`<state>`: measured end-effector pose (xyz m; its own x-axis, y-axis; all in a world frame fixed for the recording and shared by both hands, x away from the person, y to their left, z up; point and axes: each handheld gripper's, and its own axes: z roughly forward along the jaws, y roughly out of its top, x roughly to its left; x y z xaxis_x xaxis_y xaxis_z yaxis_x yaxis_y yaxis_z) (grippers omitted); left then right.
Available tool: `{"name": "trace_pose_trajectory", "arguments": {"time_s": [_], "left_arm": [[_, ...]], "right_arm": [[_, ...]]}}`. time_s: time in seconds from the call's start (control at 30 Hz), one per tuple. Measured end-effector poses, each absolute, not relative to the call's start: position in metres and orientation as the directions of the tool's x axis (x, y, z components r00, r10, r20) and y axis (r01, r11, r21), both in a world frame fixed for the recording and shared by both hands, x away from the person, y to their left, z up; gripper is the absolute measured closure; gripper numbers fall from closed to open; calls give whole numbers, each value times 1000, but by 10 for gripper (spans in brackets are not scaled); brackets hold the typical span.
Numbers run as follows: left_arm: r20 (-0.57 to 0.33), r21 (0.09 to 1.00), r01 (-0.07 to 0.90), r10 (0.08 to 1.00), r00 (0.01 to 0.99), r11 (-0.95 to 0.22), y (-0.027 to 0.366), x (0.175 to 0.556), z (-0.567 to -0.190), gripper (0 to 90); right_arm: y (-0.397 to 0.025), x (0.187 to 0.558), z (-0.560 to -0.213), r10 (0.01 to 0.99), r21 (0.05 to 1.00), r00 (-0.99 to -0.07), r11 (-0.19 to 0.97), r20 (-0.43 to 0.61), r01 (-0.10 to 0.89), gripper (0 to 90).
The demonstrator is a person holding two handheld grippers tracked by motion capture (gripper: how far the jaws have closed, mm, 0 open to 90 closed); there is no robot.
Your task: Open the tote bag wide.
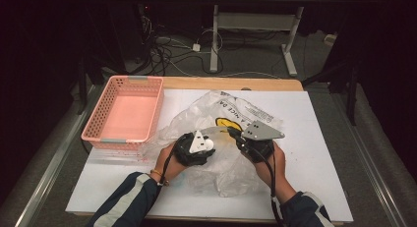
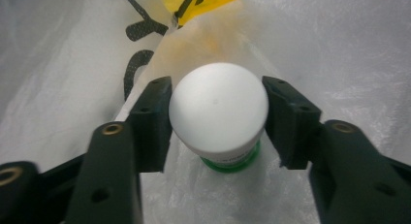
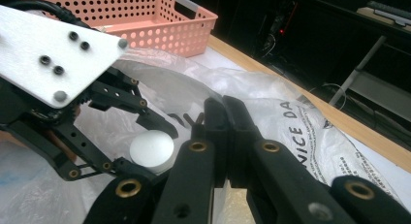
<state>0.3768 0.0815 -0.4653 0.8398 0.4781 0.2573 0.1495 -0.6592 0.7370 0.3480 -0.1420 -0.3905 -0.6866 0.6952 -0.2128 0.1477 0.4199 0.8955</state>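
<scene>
Two grippers meet over the crumpled plastic bag (image 1: 231, 138) on the white table (image 1: 314, 153). Your left gripper (image 2: 218, 115) has its jaws on either side of the white-capped bottle (image 2: 219, 112), touching its cap left and right, so it grips the bottle, which sits against the bag's film near the yellow print. Your right gripper (image 3: 225, 132) has its jaws pressed flat together, pinching a fold of the bag just beside the bottle. Off to your left, the pink basket (image 1: 125, 111) stands at the table's far corner, near the bag's edge
</scene>
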Motion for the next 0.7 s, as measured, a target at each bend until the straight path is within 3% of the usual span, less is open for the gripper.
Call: {"name": "trace_pose_trajectory", "arguments": {"time_s": [0.1,0.5,0.7], "left_arm": [[289,751,131,501,816,-647,82,369,-460,304],[438,750,-60,426,791,-659,86,320,-422,273],[465,804,-109,503,728,-585,113,299,-388,215]], "right_arm": [[-143,348,-391,697,895,-685,420,-213,148,900],[-144,349,-392,691,888,-687,435,-223,149,900],[-145,348,-393,687,884,-691,442,-224,154,900]]}}
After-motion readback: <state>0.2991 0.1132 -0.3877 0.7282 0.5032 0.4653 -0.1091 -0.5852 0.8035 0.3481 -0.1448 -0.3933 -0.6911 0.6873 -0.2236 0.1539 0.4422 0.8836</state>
